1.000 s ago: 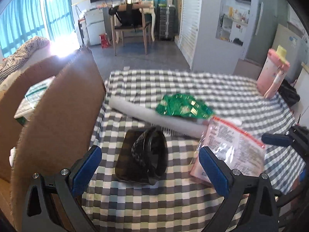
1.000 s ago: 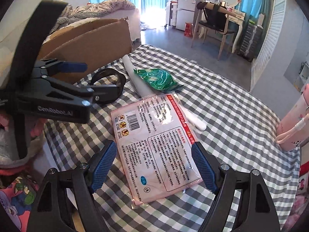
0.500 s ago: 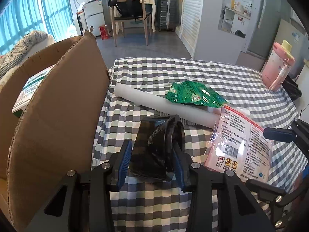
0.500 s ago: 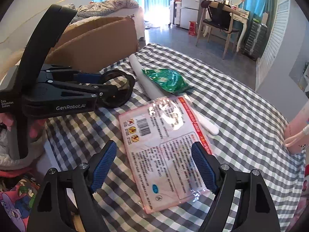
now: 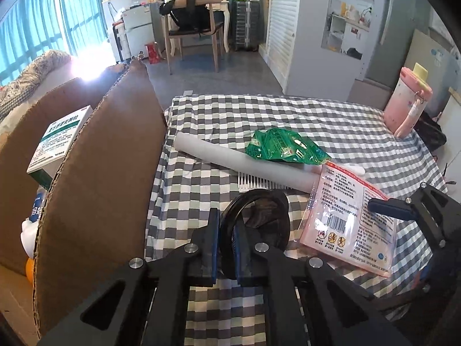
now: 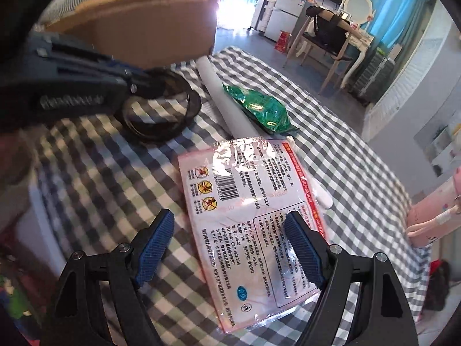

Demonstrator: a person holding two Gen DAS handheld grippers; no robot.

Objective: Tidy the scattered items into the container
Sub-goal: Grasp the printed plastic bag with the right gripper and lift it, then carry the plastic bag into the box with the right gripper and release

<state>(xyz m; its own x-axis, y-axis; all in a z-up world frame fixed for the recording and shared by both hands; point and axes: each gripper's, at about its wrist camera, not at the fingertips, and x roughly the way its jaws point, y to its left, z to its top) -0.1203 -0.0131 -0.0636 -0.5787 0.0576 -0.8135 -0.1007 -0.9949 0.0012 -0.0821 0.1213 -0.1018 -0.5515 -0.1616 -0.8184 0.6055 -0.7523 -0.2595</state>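
The cardboard box (image 5: 95, 190) stands at the left edge of the desk (image 5: 331, 121) and already holds a green-and-white carton (image 5: 57, 144) and a white bottle (image 5: 28, 225); judged from this, the task is partly complete. Items not yet stowed: the black ring-shaped item (image 5: 259, 219), the white tube (image 5: 242, 161), the green packet (image 5: 285, 147) lying against the tube, and the pink printed pouch (image 6: 253, 213), whose far edge overlaps the tube. A pink bottle (image 5: 409, 106) stands at the far right corner of the desk; whether it belongs to the task cannot be determined. The left tongs (image 5: 226, 245) are clamped on the near rim of the black ring-shaped item, with the pads nearly together and the rim between them. The item appears raised on edge, just beside the box wall; the transfer into the box is judged the step in hand. The left tongs point forward along the desk, level, with the box to their left. The right tongs (image 6: 230, 248) are held apart, angled downward over the near end of the pink printed pouch, with the pads straddling it; contact with the pouch cannot be confirmed. This pose is judged a preparation for the next pick.
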